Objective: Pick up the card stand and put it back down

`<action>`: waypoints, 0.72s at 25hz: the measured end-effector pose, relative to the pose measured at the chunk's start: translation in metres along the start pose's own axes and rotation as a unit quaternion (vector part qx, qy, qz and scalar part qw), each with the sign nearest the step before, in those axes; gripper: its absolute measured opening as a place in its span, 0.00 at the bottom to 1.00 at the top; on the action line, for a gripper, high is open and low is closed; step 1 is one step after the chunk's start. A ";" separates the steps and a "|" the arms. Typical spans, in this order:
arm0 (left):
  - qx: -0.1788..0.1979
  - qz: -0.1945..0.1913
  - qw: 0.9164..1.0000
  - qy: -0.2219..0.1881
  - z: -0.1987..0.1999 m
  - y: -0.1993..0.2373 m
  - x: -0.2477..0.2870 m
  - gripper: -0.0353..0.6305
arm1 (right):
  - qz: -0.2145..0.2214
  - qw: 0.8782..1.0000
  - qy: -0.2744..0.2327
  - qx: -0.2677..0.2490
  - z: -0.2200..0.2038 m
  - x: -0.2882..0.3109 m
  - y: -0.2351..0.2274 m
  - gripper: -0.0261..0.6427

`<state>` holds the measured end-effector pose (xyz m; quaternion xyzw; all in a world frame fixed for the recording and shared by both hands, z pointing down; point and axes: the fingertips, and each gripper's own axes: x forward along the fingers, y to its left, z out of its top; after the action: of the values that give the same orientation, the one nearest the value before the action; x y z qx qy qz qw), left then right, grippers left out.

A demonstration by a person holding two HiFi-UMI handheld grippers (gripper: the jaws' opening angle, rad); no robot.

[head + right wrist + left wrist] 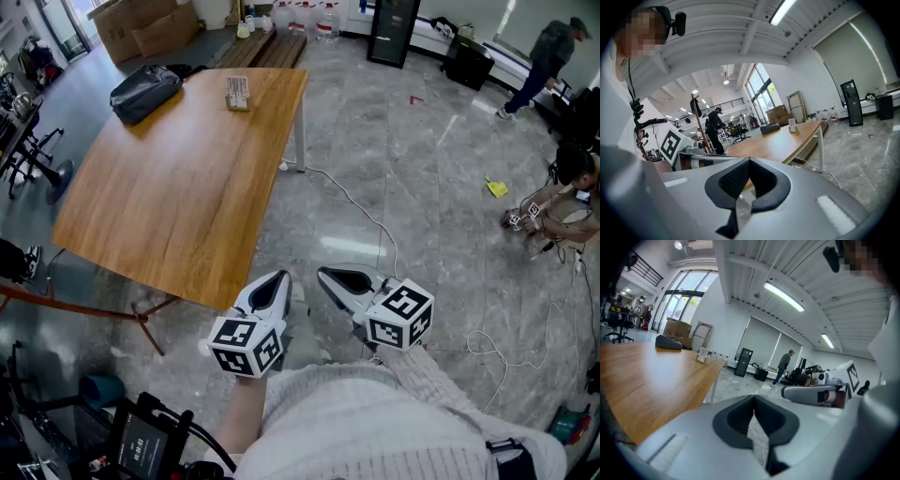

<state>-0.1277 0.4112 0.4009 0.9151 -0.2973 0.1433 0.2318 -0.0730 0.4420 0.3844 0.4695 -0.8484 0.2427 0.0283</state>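
The card stand [237,92] is a small upright holder near the far edge of the wooden table [178,206]. It shows small and distant in the left gripper view [701,355] and in the right gripper view [792,125]. Both grippers hang close to my body, off the table's near right corner and far from the stand. My left gripper [272,286] is shut with nothing in it, its tips meeting [753,397]. My right gripper [337,279] is shut and empty too [749,160].
A black bag [145,91] lies on the table's far left. A white cable [366,211] runs across the grey floor from the table leg. Cardboard boxes [141,26] stand beyond the table. One person [548,56] stands at far right, another [572,187] crouches nearby.
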 end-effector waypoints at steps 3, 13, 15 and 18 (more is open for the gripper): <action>0.001 0.015 1.000 -0.019 0.025 0.027 0.026 0.06 | -0.003 1.000 -0.008 -0.006 0.017 0.016 -0.030 0.04; -0.007 0.003 0.999 -0.039 0.115 0.112 0.132 0.06 | -0.002 1.000 -0.018 -0.016 0.098 0.112 -0.120 0.04; -0.008 -0.009 0.999 -0.036 0.129 0.117 0.149 0.06 | 0.001 1.000 -0.024 -0.015 0.115 0.128 -0.128 0.04; -0.007 -0.018 0.999 -0.031 0.144 0.122 0.170 0.06 | -0.002 0.999 -0.040 -0.013 0.135 0.140 -0.142 0.04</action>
<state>-0.0515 0.1694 0.3881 0.9228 -0.2886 0.1086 0.2311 -0.0112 0.2106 0.3593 0.4803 -0.8510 0.2124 0.0007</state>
